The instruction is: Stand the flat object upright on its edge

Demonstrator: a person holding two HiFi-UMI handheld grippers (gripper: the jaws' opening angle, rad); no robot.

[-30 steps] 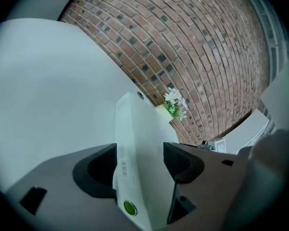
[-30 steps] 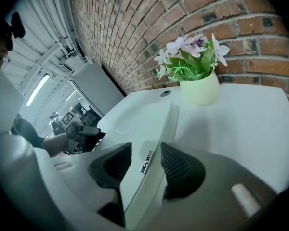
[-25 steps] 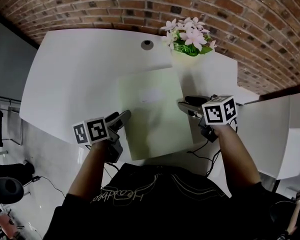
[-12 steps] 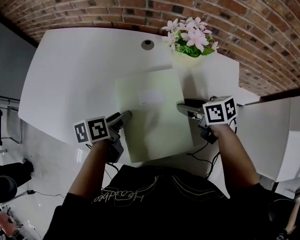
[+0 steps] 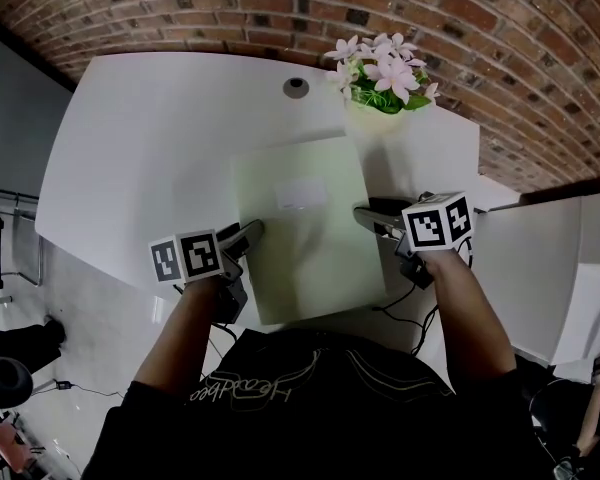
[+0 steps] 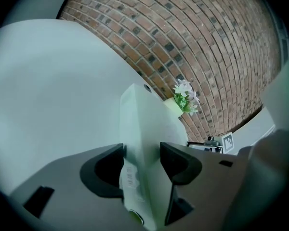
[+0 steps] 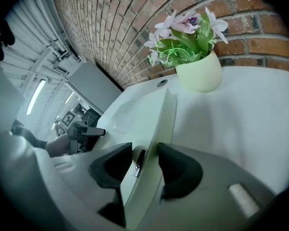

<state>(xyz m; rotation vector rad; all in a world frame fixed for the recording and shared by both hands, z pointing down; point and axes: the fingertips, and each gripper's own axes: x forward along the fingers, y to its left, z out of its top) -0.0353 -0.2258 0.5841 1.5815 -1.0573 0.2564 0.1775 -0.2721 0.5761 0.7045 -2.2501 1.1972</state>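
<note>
A pale green flat folder (image 5: 305, 228) with a white label (image 5: 302, 194) lies on the white table (image 5: 150, 138), reaching to its near edge. My left gripper (image 5: 248, 233) is at the folder's left edge, and its jaws are closing. In the left gripper view the folder (image 6: 139, 129) fills the gap between the jaws of the left gripper (image 6: 141, 165), touching both. My right gripper (image 5: 365, 213) holds the opposite edge. In the right gripper view the folder (image 7: 144, 114) runs between the jaws of the right gripper (image 7: 144, 165).
A pot of pink flowers (image 5: 380, 83) stands just beyond the folder's far right corner, against the brick wall. A round cable hole (image 5: 295, 88) sits at the table's back. Cables (image 5: 400, 313) hang off the near edge. A second white surface (image 5: 540, 268) lies to the right.
Almost nothing. The folder and both grippers have shifted very slightly away from me; both grippers stay at the folder's two side edges.
</note>
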